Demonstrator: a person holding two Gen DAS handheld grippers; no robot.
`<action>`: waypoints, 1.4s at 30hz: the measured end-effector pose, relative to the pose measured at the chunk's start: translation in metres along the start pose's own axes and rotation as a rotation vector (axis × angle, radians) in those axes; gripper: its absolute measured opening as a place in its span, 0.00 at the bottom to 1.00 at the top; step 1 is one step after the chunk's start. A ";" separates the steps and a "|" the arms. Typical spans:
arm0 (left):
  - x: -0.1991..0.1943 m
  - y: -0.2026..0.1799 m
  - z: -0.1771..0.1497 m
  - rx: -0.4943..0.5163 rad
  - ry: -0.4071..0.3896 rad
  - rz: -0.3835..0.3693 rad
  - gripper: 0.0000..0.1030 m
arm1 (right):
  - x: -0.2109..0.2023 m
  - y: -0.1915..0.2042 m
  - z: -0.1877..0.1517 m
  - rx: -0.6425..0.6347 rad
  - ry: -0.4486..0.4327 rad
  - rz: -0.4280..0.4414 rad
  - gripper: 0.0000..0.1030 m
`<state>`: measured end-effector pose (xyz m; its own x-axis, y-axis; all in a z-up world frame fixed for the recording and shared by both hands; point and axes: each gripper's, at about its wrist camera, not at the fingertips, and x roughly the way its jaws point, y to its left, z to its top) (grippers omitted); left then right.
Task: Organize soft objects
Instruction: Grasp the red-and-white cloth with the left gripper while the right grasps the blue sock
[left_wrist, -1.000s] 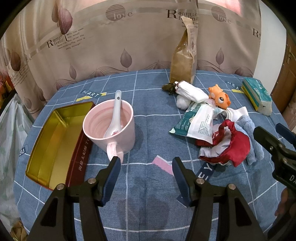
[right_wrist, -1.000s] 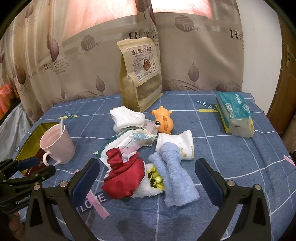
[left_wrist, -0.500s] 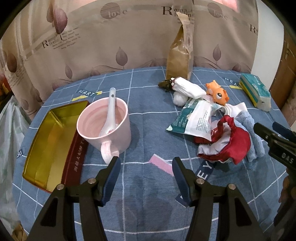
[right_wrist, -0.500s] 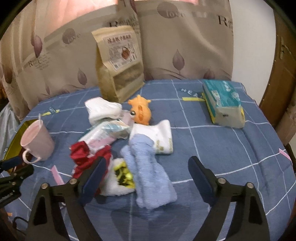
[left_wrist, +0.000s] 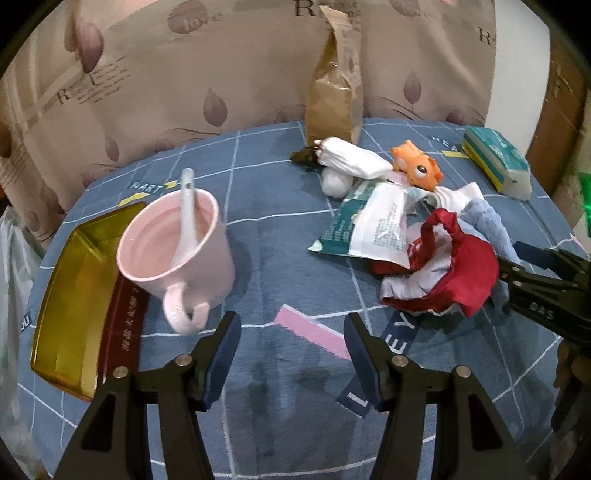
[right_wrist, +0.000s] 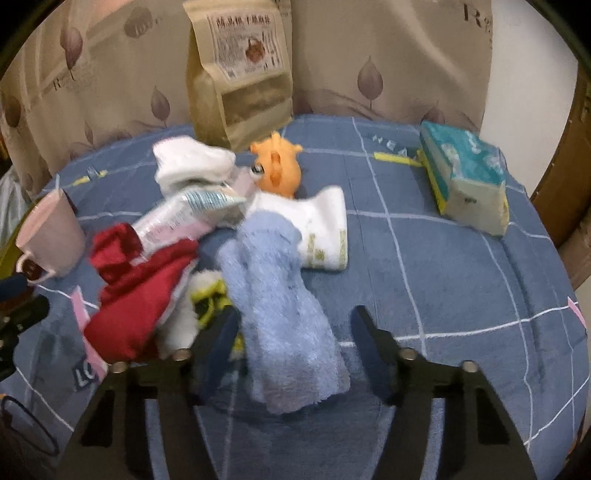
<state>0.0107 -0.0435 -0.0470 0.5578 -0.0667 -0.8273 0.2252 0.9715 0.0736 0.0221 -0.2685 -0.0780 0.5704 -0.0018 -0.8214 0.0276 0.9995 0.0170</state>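
A pile of soft things lies mid-table: a blue fuzzy sock (right_wrist: 284, 306), a red cloth (right_wrist: 136, 291) (left_wrist: 454, 273), a white sock (right_wrist: 321, 229), a white-and-yellow plush (right_wrist: 207, 299), rolled white socks (right_wrist: 188, 166) (left_wrist: 351, 158) and an orange toy (right_wrist: 277, 168) (left_wrist: 417, 168). My right gripper (right_wrist: 293, 341) is open, its jaws on either side of the blue sock's near end; it also shows in the left wrist view (left_wrist: 543, 280). My left gripper (left_wrist: 291, 349) is open and empty over bare cloth, near the pink mug (left_wrist: 173, 243).
A gold tin (left_wrist: 70, 291) lies left of the mug, which holds a white spoon (left_wrist: 184, 206). A brown paper bag (right_wrist: 240, 70) stands at the back. A tissue pack (right_wrist: 465, 177) lies far right. A plastic packet (left_wrist: 373, 225) lies on the pile.
My right gripper has moved forward and down onto the pile and narrowed, so the blue sock now lies between its jaws. My left gripper has shifted slightly closer to the mug.
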 end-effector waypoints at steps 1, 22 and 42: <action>0.001 -0.002 0.000 0.007 0.001 -0.005 0.58 | 0.004 -0.003 -0.001 0.010 0.014 -0.001 0.48; 0.001 -0.063 0.009 0.212 -0.020 -0.176 0.58 | 0.011 -0.010 0.003 0.075 -0.011 0.061 0.23; 0.025 -0.099 0.036 0.242 0.051 -0.237 0.64 | -0.020 -0.039 0.009 0.189 -0.082 0.106 0.23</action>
<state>0.0308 -0.1499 -0.0550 0.4283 -0.2669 -0.8633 0.5302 0.8479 0.0008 0.0169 -0.3074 -0.0568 0.6426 0.0921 -0.7607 0.1133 0.9704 0.2132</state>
